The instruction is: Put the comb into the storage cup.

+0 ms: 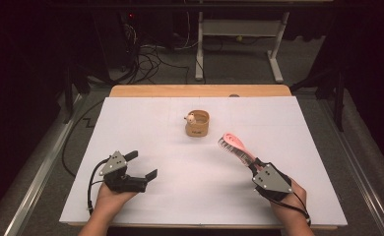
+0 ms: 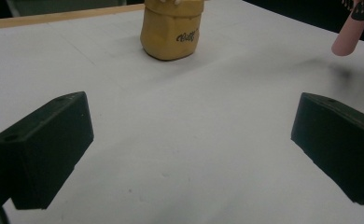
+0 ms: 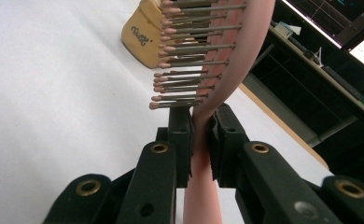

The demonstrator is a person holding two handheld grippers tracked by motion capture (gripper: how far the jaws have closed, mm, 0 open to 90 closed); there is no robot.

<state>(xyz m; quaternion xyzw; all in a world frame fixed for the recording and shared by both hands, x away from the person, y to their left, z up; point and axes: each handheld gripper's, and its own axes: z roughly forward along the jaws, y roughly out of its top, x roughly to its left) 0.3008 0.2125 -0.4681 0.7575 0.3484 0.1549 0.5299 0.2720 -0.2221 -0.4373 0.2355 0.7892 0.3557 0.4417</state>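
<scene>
A pink hairbrush (image 1: 234, 146) with dark bristles is clamped by its handle in my right gripper (image 1: 255, 164), held above the white table at the right and pointing toward the tan cup (image 1: 197, 123). In the right gripper view the jaws pinch the pink handle (image 3: 203, 135), the bristles (image 3: 189, 60) fan to the left, and the tan cup (image 3: 143, 32) stands beyond. The cup holds a small pale figure (image 1: 190, 118). My left gripper (image 1: 143, 164) rests low at the left, jaws wide apart and empty. Its own view shows the cup (image 2: 171, 29) ahead and the brush tip (image 2: 349, 35) at the right.
A white sheet (image 1: 145, 128) covers the wooden table (image 1: 200, 90). Beyond the far edge are a white desk frame (image 1: 239, 44) and cables (image 1: 145, 59) on the floor. Dark monitors (image 3: 339, 28) stand off the table's right side.
</scene>
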